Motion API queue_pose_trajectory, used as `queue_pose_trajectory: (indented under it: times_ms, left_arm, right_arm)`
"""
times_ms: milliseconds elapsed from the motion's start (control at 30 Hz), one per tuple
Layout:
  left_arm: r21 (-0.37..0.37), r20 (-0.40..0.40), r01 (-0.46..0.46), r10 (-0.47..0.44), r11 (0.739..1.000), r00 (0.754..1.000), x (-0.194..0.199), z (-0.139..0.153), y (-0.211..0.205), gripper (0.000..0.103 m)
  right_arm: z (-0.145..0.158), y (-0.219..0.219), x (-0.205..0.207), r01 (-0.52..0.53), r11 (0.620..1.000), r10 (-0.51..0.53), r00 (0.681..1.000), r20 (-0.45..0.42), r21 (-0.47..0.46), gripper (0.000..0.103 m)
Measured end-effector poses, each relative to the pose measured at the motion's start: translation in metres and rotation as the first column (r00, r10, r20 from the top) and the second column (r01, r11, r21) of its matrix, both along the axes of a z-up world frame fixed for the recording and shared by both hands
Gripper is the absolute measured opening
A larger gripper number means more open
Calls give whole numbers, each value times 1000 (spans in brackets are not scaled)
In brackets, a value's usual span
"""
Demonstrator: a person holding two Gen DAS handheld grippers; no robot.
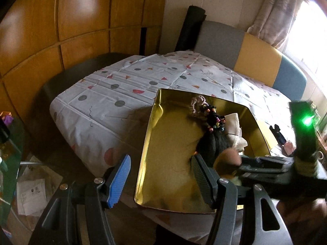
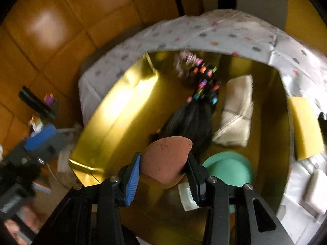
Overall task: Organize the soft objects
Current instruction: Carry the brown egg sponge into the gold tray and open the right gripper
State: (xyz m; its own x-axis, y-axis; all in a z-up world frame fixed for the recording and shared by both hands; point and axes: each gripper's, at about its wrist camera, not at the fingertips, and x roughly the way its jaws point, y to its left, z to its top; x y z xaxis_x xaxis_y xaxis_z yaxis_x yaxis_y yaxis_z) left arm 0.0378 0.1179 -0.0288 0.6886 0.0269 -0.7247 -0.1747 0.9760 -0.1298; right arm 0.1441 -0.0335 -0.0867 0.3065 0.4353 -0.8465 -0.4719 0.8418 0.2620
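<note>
The right gripper [image 2: 164,168] pinches a brown, teardrop-shaped makeup sponge [image 2: 166,159] between its two pads; one sits on each flank, and the sponge's pointed end aims toward the upper right of the right wrist frame. The relation that matters is that the sponge hangs directly over the open gold tin [image 2: 114,112], above its near end at lower centre. A release here would, I judge, drop it onto bare gold floor, just clear of the black hair bundle [image 2: 192,122] lying beyond the tip.

The left gripper [image 1: 161,180] stands spread with nothing between its pads, straddling the tin's near left wall [image 1: 143,159] in the lower part of the left wrist frame. The right hand is clearly nearer the drop spot.

Counting inside the tin:
- one black hair bundle strung with coloured beads
- one pale pink scrunchie [image 2: 184,61] at the far end
- one folded cream cloth [image 2: 237,110] to the right
- one mint-green round piece [image 2: 229,167] at lower right

Outside the tin, on the patterned tablecloth [image 1: 122,85], there is one yellow sponge [image 2: 304,126] and one white block [image 2: 316,189] at the right edge.
</note>
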Motion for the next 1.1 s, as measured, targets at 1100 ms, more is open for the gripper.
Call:
queue_pose_trajectory:
  times_ms: [1100]
  left_arm:
    - [70, 7, 131, -132, 989, 991, -2, 15, -49, 63]
  right_arm:
    - [57, -123, -36, 238, 968, -249, 945, 211, 75, 73]
